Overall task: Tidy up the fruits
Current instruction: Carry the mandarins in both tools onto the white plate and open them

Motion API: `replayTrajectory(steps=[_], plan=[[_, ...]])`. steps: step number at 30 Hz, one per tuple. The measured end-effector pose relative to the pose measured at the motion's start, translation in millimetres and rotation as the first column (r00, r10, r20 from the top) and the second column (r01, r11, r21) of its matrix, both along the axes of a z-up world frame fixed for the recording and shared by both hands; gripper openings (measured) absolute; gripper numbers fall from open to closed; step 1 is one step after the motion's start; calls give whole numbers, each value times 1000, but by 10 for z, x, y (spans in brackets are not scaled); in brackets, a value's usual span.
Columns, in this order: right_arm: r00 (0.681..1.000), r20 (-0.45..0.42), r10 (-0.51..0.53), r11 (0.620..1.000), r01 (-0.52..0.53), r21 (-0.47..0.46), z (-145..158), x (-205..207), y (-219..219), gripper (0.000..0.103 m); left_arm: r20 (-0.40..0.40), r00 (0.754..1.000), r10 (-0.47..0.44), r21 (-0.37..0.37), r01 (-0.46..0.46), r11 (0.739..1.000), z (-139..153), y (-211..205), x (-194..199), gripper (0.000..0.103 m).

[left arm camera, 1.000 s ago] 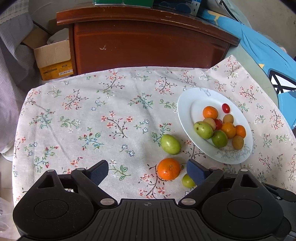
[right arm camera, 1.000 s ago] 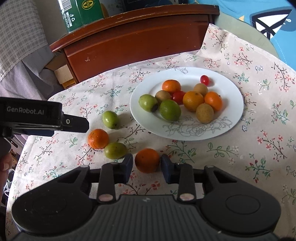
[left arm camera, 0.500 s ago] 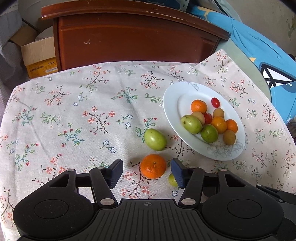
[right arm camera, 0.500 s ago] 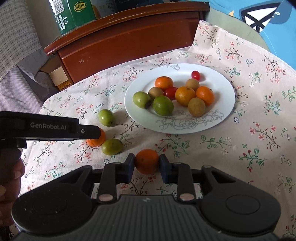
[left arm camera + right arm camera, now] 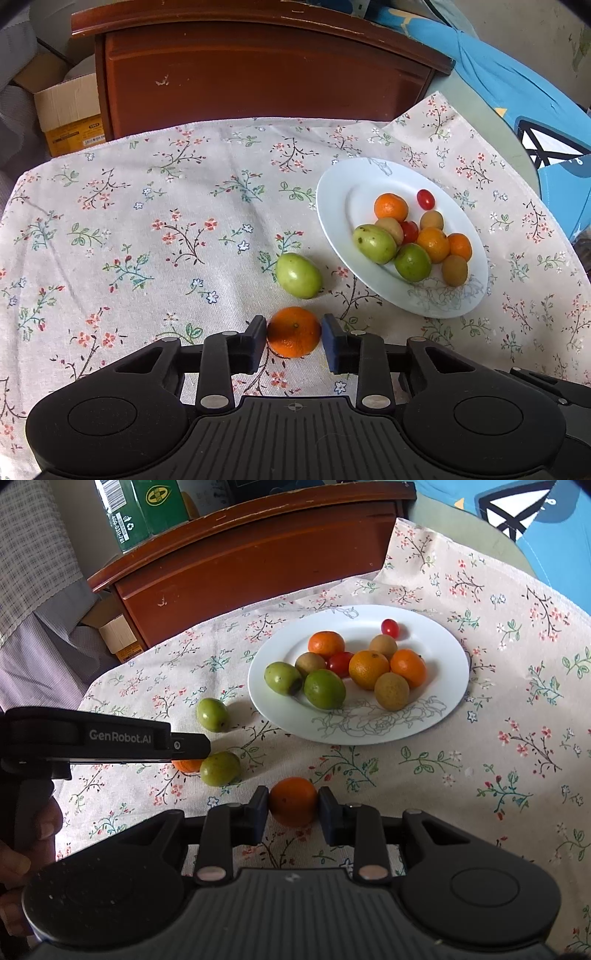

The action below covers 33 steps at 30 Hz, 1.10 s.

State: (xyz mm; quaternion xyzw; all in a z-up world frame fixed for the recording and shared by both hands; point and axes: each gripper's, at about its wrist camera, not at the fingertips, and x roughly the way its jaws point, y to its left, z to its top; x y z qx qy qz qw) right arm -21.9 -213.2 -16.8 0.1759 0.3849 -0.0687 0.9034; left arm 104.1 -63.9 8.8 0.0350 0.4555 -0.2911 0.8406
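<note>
Your left wrist view looks steeply down, close over the tabletop (image 5: 147, 221), plate (image 5: 334, 206) at two o'clock. Your right wrist view sits equally near, plate (image 5: 450, 686) at twelve. Both share plate and wooden cabinet (image 5: 258, 74).

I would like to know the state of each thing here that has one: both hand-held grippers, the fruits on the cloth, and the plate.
Left hand-held gripper: jaws have just been closing, now shut on left mandarin.
Right hand-held gripper: shut on right mandarin.
Far green fruit: loose on the tablecloth.
Near green fruit: loose on the tablecloth.
White plate: flat, holding fruits.
</note>
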Motion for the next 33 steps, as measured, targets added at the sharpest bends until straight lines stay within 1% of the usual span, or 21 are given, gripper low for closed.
replayTrajectory(steps=[5, 10, 13, 19, 24, 30, 33], plan=[[1000, 0, 0, 1000, 0, -3, 5, -1, 3, 29, 27, 1000, -3, 3, 2, 1000, 46, -10, -34, 30], [1000, 10, -10, 1000, 10, -3, 41, -18, -20, 29, 74, 997, -6, 10, 6, 1000, 120, -26, -69, 30], [1000, 24, -15, 1000, 15, 12, 100, -35, -44, 29, 101, 995, -13, 12, 12, 1000, 162, -35, -89, 30], [997, 71, -6, 1000, 5, 16, 330, -74, -90, 29, 134, 991, -26, -3, 27, 1000, 266, -10, -111, 30], [992, 129, 15, 1000, -17, 12, 648, -94, -214, 29, 207, 977, -39, -43, 49, 998, 491, 47, -146, 30], [985, 171, 33, 999, -34, 7, 963, -55, -527, 29, 275, 960, -52, -91, 80, 993, 718, 49, -174, 30], [984, 178, 2, 999, -9, 39, 1034, -24, -745, 29, 287, 956, -61, -112, 96, 989, 768, 16, -178, 30]])
